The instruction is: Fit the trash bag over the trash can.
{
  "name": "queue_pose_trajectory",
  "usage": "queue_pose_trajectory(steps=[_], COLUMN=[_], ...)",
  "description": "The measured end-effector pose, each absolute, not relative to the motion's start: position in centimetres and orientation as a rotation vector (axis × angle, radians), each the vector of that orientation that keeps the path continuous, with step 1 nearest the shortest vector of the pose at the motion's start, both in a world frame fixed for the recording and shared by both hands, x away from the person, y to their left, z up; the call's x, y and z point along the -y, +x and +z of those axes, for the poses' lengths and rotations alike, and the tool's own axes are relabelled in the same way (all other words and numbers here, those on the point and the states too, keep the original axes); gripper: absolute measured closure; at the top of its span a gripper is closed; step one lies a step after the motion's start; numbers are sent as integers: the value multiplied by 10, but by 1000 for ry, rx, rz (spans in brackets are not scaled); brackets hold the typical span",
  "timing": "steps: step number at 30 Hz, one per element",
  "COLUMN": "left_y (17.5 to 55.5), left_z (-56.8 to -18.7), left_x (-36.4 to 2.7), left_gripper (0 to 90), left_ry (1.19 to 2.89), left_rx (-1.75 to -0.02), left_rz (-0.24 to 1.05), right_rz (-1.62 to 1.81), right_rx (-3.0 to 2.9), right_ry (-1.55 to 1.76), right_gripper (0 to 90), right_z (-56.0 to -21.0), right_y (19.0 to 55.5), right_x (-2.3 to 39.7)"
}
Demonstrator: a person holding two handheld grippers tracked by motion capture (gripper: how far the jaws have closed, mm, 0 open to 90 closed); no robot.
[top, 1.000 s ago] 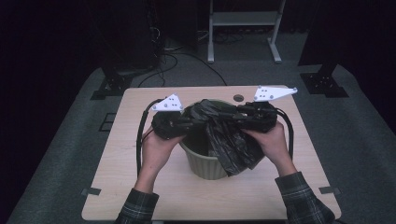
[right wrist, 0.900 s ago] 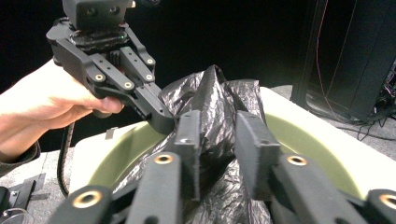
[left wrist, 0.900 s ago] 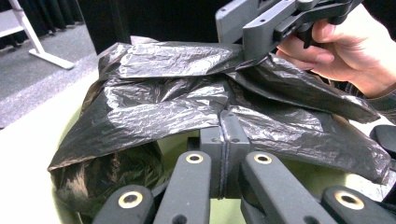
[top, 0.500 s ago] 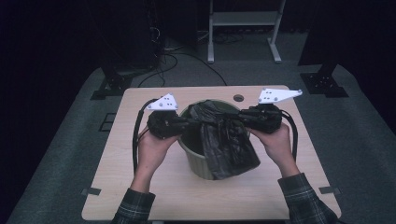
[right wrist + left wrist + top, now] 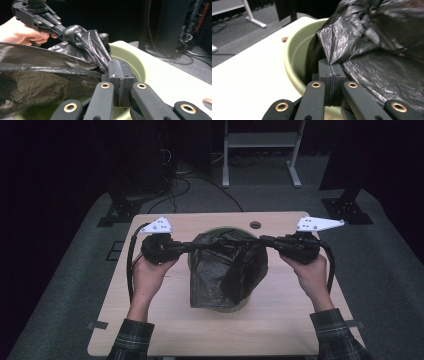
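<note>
I have the black bag [image 5: 227, 270] stretched over the green bin [image 5: 216, 231], its rim pulled taut between my two sets of fingers. A second ago it was bunched in a heap between them; now it hangs flatter, draped down the bin's near side. My left gripper [image 5: 186, 247] is clamped tight on the bag's edge, and my right gripper [image 5: 263, 239], whose fingers have just been closing, pinches the opposite edge. Both hands have drawn apart across the desk [image 5: 150, 320], left and right of the bin.
</note>
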State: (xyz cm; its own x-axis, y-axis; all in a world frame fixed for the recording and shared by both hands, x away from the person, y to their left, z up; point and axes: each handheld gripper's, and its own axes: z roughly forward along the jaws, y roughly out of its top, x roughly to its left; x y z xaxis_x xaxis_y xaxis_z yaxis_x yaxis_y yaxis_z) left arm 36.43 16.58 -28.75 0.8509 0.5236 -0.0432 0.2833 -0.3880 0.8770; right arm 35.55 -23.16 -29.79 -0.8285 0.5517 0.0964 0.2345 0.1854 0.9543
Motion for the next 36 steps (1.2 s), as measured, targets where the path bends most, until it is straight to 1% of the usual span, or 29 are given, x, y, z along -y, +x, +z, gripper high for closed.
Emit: queue_pose_trajectory(steps=[4, 5, 6, 7, 8, 10, 15, 22, 26, 30, 36], left_y=[371, 372, 372, 372, 366, 355, 331, 305, 292, 283, 283], left_z=[-291, -291, -291, -291, -287, -279, -261, -257, -258, -258, -259], left_x=[-170, -170, -171, -171, -172, -167, -146, -111, -100, -95, -89], left_gripper=[895, 858, 727, 687, 655, 631, 544, 476, 447, 438, 438], left_ry=[2001, 1997, 1977, 1977, 1912, 1889, 1918, 1975, 1984, 1984, 1982], left_rx=[-630, -653, -672, -672, -651, -595, -460, -307, -252, -212, -191], left_rz=[311, 341, 324, 324, 320, 325, 291, 213, 189, 169, 141], right_rz=[1689, 1679, 1665, 1678, 1690, 1686, 1688, 1690, 1685, 1681, 1681], right_rx=[-2168, -2158, -2148, -2149, -2147, -2146, -2134, -2131, -2139, -2147, -2145], right_ry=[792, 803, 810, 820, 821, 820, 835, 851, 856, 859, 858], right_gripper=[900, 900, 900, 900, 900, 900, 900, 900, 900, 900, 900], right_z=[-301, -303, -304, -304, -305, -306, -307, -310, -311, -312, -312], right_y=[357, 357, 358, 358, 359, 359, 361, 366, 368, 369, 369], right_x=[243, 244, 245, 246, 247, 247, 245, 242, 239, 238, 238])
